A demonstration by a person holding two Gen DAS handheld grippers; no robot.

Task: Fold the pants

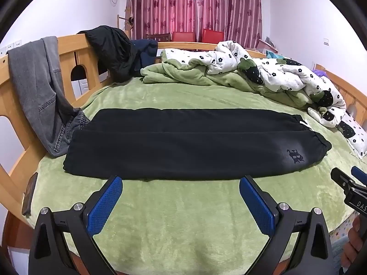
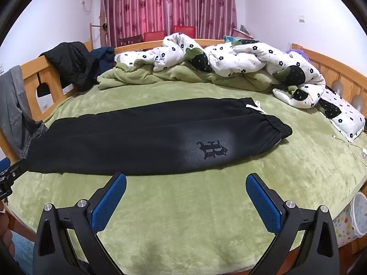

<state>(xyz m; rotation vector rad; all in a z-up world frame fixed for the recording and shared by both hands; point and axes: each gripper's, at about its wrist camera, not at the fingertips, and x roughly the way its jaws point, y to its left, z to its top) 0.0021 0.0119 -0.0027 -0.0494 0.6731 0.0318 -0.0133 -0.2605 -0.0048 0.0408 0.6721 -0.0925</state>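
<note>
Black pants (image 1: 188, 144) lie flat across the green bed, one leg laid over the other, waistband with a white drawstring (image 2: 254, 105) at the right and a dark printed emblem (image 2: 212, 149) near it. My left gripper (image 1: 180, 183) hovers open just short of the pants' near edge, blue pads wide apart, nothing between them. In the right wrist view the pants (image 2: 142, 135) stretch leftward, and my right gripper (image 2: 185, 182) stands open in front of their near edge below the emblem. Each gripper shows at the other view's edge.
A crumpled white flowered quilt with a green blanket (image 1: 263, 73) is heaped at the back and right. Grey jeans (image 1: 36, 87) and a dark jacket (image 1: 110, 50) hang over the wooden bed rail (image 1: 68, 43) on the left. A white cable (image 2: 353, 146) lies at the right bed edge.
</note>
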